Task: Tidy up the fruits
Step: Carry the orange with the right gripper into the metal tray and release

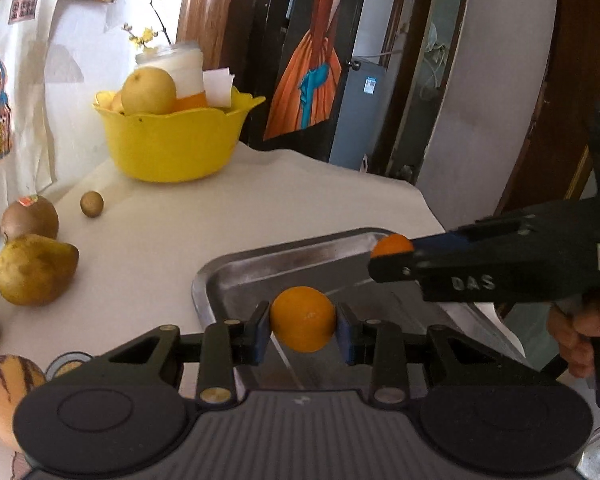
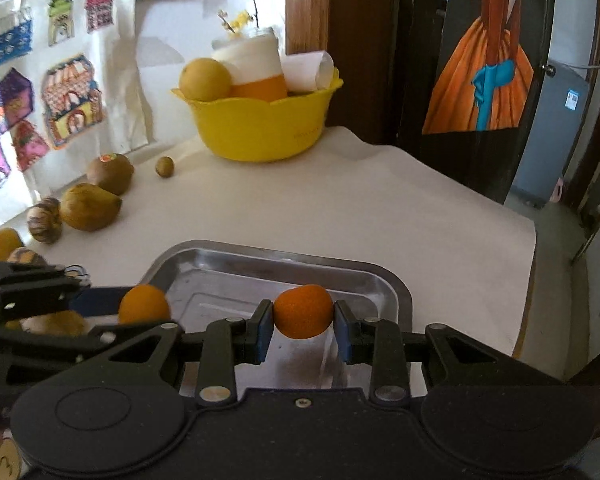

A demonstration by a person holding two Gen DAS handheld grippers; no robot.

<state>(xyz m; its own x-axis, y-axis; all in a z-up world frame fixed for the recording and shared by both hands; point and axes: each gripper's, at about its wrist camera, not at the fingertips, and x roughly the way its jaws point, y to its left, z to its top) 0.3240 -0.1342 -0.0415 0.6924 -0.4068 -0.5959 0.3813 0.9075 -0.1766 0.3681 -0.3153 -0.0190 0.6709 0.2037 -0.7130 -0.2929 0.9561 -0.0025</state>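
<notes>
Two small oranges, one per gripper. Left gripper (image 1: 303, 326) jaws narrow, blue pads clamped on a smooth round orange (image 1: 303, 318). Right gripper (image 2: 303, 324) jaws narrow too, pinching a slightly lumpy, matte small orange (image 2: 303, 311). Both fruits are held above the steel tray (image 2: 396, 292): shiny, rectangular, rounded corners, raised rim, sitting at the near part of the desk (image 2: 380, 208).

Desk is covered in plain white cloth, creased near the far edge. Middle stretch between tray and yellow bowl (image 2: 260, 128) is open. Right desk edge drops off just beside the tray.

Bowl is glossy plastic with a scalloped rim, holds a round yellow pear (image 2: 205, 79) and a white-and-orange jar (image 2: 256, 68).

Along the left edge: small round brown fruit (image 2: 164, 167), kiwi (image 2: 110, 173) with a sticker, unreadable, green-brown pear (image 2: 89, 207), striped fruit (image 2: 45, 220).

"DAS" is readable on the right gripper's body in the left wrist view.
</notes>
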